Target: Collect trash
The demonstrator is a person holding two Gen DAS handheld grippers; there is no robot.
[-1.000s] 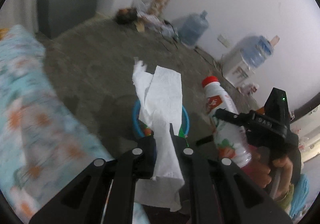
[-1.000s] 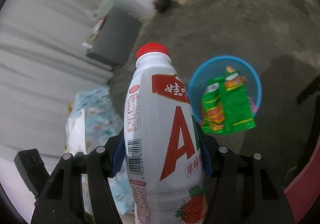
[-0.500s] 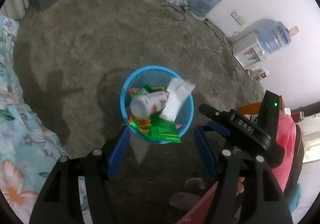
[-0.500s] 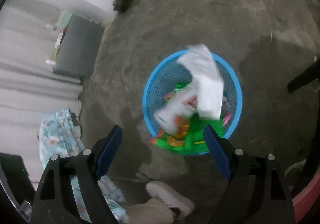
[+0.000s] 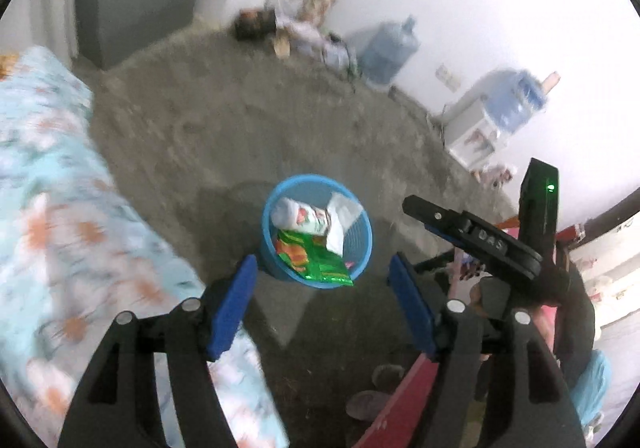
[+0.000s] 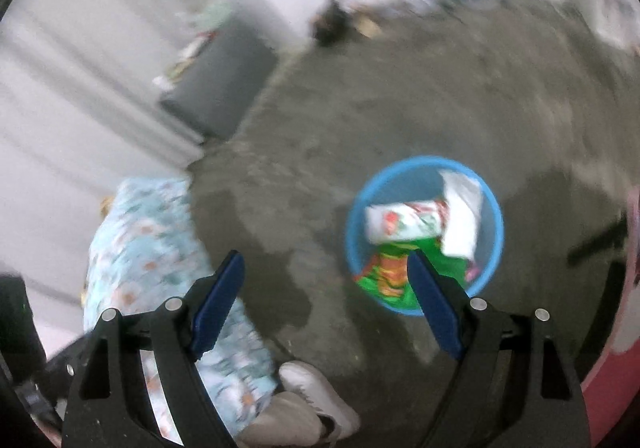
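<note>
Blue basket (image 5: 362, 248) held bottle (image 5: 302, 217), tissue (image 5: 340, 222) and wrapper (image 5: 316, 262) — right gripper (image 6: 326, 302) gaped empty, left gripper (image 5: 322, 306) empty, opening; no further trash visible.

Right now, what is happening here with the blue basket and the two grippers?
A person is collecting trash with a handheld gripper in each hand. Both the left gripper and the right gripper are empty; the left jaws are opening. The blue basket on the floor holds a drink bottle lying on its side, a white paper towel and a green snack wrapper.
</note>
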